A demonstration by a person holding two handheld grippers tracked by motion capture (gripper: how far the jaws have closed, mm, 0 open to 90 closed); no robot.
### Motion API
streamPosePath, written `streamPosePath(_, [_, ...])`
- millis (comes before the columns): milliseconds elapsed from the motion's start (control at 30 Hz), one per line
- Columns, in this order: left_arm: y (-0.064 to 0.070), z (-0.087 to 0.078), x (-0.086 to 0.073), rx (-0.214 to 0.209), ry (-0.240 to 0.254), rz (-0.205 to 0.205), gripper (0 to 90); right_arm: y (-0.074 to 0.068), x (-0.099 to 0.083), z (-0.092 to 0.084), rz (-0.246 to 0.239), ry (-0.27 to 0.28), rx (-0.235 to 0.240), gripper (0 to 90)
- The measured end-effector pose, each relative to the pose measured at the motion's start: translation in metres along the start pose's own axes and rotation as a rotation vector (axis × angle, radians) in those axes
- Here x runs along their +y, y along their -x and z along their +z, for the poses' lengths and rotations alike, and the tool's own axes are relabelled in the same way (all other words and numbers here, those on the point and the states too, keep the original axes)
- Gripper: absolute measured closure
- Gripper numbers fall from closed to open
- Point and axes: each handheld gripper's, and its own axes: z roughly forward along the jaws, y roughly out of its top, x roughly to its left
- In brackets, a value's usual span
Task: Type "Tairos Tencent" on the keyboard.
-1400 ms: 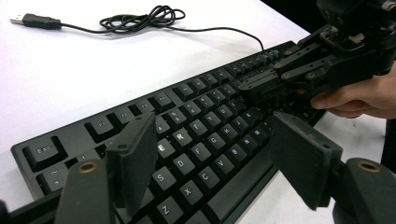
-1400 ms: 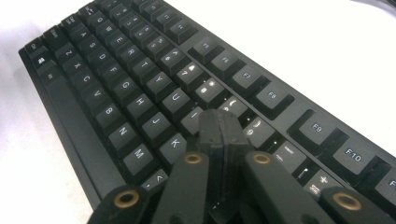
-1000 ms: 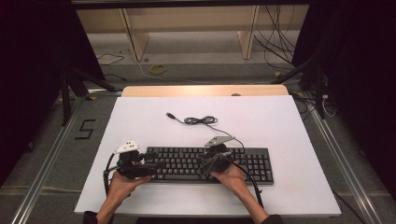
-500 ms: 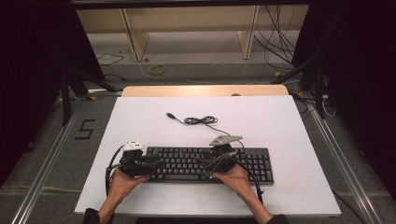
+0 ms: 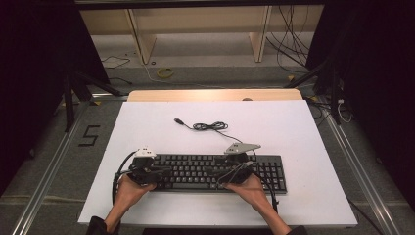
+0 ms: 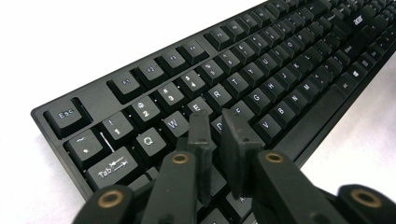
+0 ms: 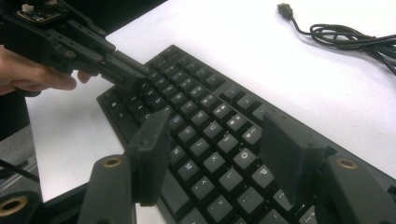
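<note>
A black keyboard (image 5: 195,171) lies near the front of the white table, both hands over it. My left gripper (image 5: 164,171) points right over the keyboard's left end. In the left gripper view its jaws (image 6: 215,116) have just been closing; they stand almost together above the letter keys (image 6: 261,70), with nothing between them. My right gripper (image 5: 222,172) sits over the middle of the keyboard. Its jaws (image 7: 212,123) have just been opening; they stand wide apart just above the keys (image 7: 205,140), gripping nothing. The left gripper (image 7: 133,77) also shows farther off in the right gripper view.
The keyboard's black cable (image 5: 208,126) lies coiled behind it, its USB plug (image 7: 285,9) loose on the white tabletop (image 5: 293,137). A wooden strip (image 5: 215,94) runs along the table's far edge. Beyond are shelf legs and floor cables (image 5: 293,39).
The right gripper has shifted slightly over the keyboard's middle. The left hand has stayed at the left end. The keyboard and the cable have not moved.
</note>
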Motion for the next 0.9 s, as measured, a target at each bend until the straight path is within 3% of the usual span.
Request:
streamPosePath(233, [0.0,0.002,0.002,-0.005,-0.03,0.013,88.6,-0.001,-0.002,-0.006,-0.002,0.016,0.006,42.4])
streamPosePath(900, [-0.002,0.008,0.006,-0.007,-0.063,0.022,88.9,-0.005,-0.008,-0.013,-0.012,0.03,0.013,37.4])
